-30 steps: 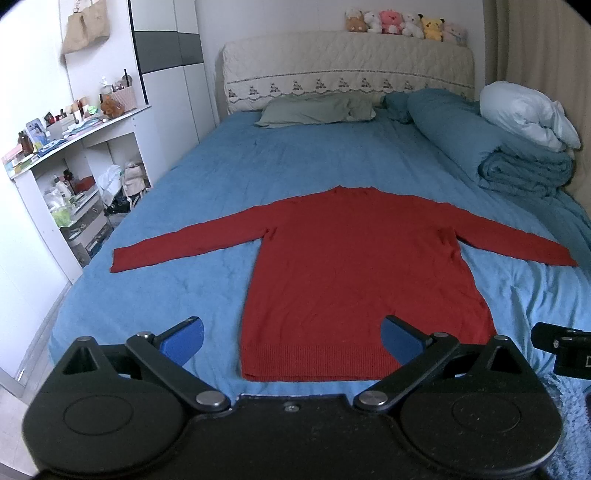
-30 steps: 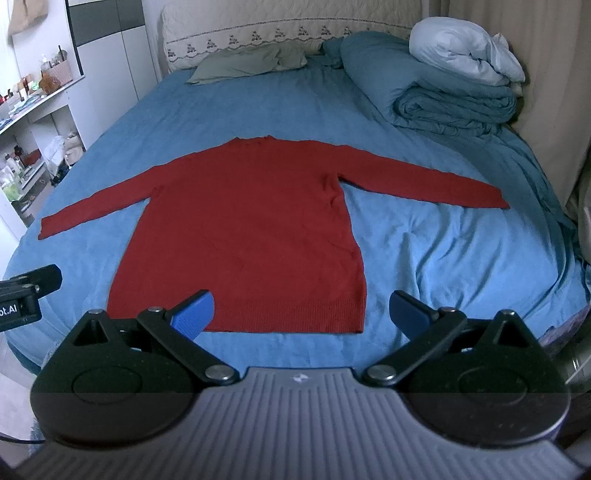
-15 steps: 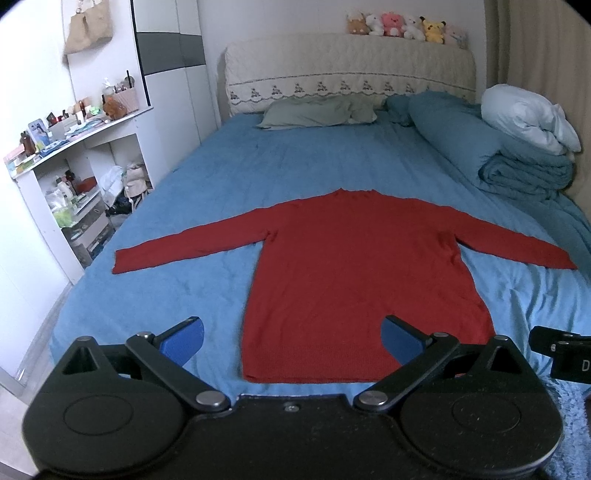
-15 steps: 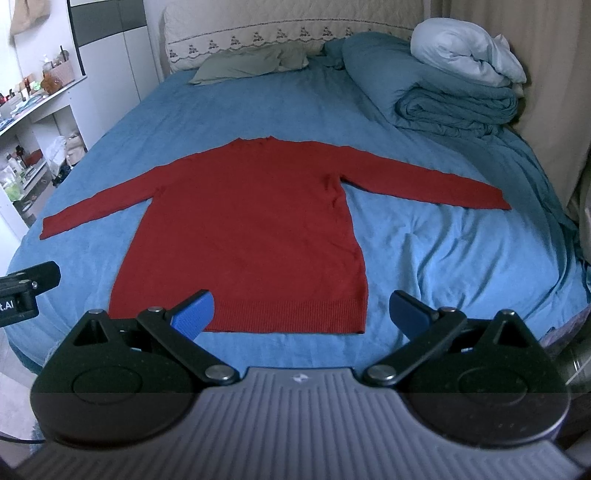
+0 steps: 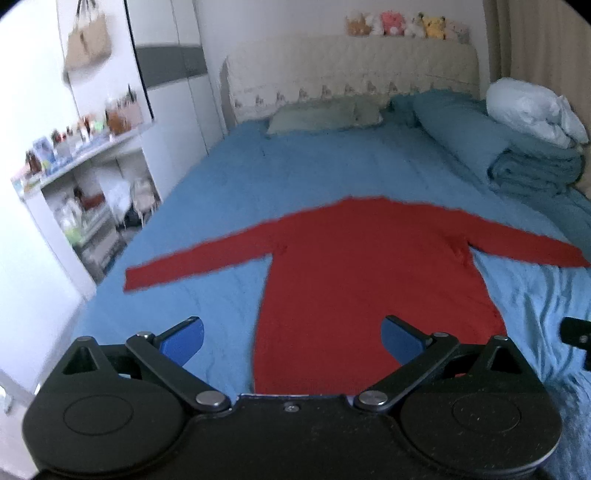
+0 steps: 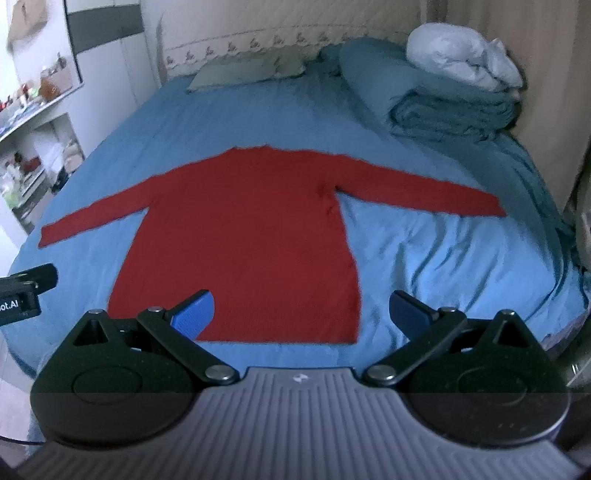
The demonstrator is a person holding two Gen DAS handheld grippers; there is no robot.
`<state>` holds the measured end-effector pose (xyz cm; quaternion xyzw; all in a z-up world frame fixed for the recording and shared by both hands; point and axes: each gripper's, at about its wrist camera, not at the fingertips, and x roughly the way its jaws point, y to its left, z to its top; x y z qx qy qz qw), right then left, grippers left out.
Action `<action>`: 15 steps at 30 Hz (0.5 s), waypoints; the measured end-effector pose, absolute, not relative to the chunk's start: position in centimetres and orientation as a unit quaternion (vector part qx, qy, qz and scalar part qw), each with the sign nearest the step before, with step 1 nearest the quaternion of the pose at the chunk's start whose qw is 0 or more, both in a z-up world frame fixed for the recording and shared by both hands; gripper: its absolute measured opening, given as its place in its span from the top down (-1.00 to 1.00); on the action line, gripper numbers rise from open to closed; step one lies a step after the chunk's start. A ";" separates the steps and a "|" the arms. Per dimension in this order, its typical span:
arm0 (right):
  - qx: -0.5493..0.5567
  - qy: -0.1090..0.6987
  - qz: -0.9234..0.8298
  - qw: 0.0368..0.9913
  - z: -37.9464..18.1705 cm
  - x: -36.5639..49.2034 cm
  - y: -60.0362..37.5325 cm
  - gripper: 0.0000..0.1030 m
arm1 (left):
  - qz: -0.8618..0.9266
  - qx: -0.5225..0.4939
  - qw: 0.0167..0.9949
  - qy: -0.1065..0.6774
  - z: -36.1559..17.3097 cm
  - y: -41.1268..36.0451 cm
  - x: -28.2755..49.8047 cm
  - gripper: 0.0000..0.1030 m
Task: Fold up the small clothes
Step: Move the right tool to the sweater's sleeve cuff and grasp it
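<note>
So, L to R: white shelf unit (image 5: 85, 206) w/ small bottles & clutter stands at the bed's left side, a beige bag (image 5: 88, 44) hanging on the wall above it. Blue-sheeted bed (image 5: 295, 166) fills most of both views. Red long-sleeved knit sweater (image 5: 362, 266) lies flat on the sheet, unfolded, neck toward the padded cream headboard (image 5: 351, 74), hem toward the cameras, both sleeves spread out sideways; left cuff ends near the bed's left edge, right sleeve reaches toward the bed's right side. Grey-green pillow (image 5: 321, 116) sits at the head end, well apart from the sweater. Row of small plush toys (image 5: 406, 27) on top of the headboard. Far right: folded teal duvet (image 6: 436, 99) w/ a crumpled white-blue blanket (image 6: 465, 59) on it.

Left gripper (image 5: 291, 338) has its blue-padded fingers spread wide, nothing between them, hanging above the hem's left corner area, not touching fabric. Right gripper (image 6: 301, 312) likewise spread wide & empty, above the hem's right part; its left pad overlaps the sweater in view, contact can't be told. Both frames a bit blurred.
</note>
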<state>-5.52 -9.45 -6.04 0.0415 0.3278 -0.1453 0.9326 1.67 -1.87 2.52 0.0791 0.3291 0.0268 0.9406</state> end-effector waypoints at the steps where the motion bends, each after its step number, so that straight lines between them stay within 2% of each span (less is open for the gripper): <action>1: 0.044 0.322 -0.150 0.934 -5.7 -5.4 -10.1 -1.00 | 0.024 0.083 0.945 0.317 2.9 -2.2 2.2 -1.00; 11: 0.055 0.279 -0.245 0.927 -4.7 -0.8 -21.6 -1.00 | -0.058 0.163 0.946 0.275 4.4 -10.8 14.8 -1.00; 15: 0.066 0.271 -0.280 0.919 -5.6 1.6 -28.0 -1.00 | -0.110 0.148 0.947 0.262 3.5 -14.9 20.9 -1.00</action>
